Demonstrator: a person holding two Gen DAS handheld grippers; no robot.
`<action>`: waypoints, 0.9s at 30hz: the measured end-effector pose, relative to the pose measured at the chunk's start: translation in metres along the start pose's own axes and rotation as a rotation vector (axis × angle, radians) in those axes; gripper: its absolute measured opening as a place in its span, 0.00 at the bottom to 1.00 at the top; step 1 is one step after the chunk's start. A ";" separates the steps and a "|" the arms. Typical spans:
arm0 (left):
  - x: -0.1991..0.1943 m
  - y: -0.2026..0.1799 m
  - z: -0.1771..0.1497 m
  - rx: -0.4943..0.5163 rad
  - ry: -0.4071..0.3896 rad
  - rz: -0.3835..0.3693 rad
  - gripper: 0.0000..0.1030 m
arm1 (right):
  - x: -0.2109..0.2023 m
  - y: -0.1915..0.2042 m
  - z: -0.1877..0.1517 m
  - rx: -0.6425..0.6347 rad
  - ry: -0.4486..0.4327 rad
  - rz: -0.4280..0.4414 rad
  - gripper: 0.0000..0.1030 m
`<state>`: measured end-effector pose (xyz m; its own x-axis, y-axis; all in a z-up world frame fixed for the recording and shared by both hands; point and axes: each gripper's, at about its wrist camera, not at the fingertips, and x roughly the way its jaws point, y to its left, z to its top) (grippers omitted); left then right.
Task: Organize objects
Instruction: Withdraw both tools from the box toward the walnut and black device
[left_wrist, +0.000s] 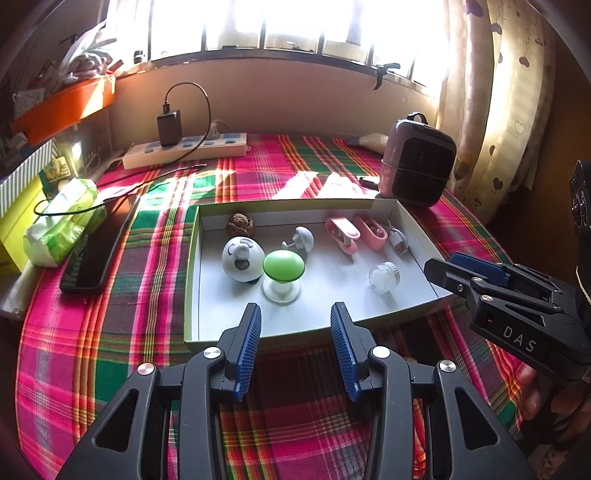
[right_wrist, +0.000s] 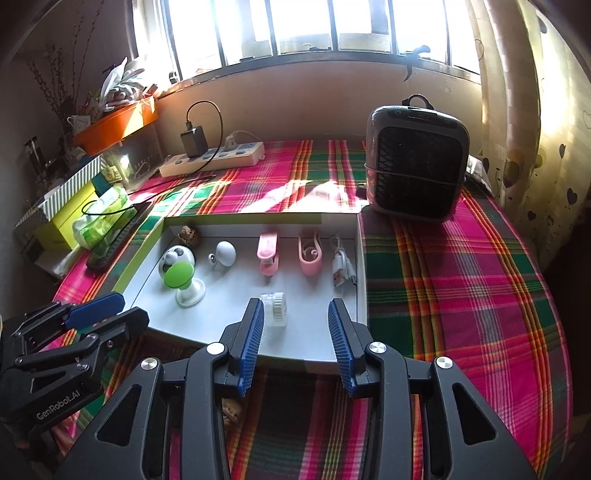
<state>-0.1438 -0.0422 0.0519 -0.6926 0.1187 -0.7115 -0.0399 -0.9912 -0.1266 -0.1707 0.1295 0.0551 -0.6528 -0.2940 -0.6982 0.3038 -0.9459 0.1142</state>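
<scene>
Both the left claw (left_wrist: 295, 328) and the right claw (right_wrist: 296, 325) hover with jaws apart and empty over the near edge of the tray (left_wrist: 192, 280), which holds the small objects on the plaid worktop (left_wrist: 110, 332).

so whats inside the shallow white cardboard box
Shallow white cardboard box holds a green-topped suction stand, white round panda-faced gadget, brown walnut, two pink clips, clear jar; the stand partly covers the gadget.

Bare plaid tabletop (right_wrist: 461, 295) right of shallow white cardboard tray (right_wrist: 364, 258); grey mesh-front heater (right_wrist: 417, 166) blocks the back right corner.
</scene>
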 end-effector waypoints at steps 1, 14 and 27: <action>-0.002 0.001 -0.002 -0.005 -0.002 -0.004 0.36 | -0.003 0.000 -0.003 -0.001 -0.001 0.002 0.37; -0.016 0.006 -0.029 -0.035 0.011 -0.045 0.36 | -0.007 0.019 -0.040 -0.058 0.042 0.090 0.37; -0.015 0.022 -0.044 -0.082 0.042 -0.035 0.36 | 0.005 0.032 -0.051 -0.087 0.088 0.146 0.37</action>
<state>-0.1022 -0.0629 0.0295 -0.6613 0.1573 -0.7334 -0.0032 -0.9784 -0.2069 -0.1285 0.1048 0.0193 -0.5351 -0.4103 -0.7384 0.4523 -0.8774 0.1597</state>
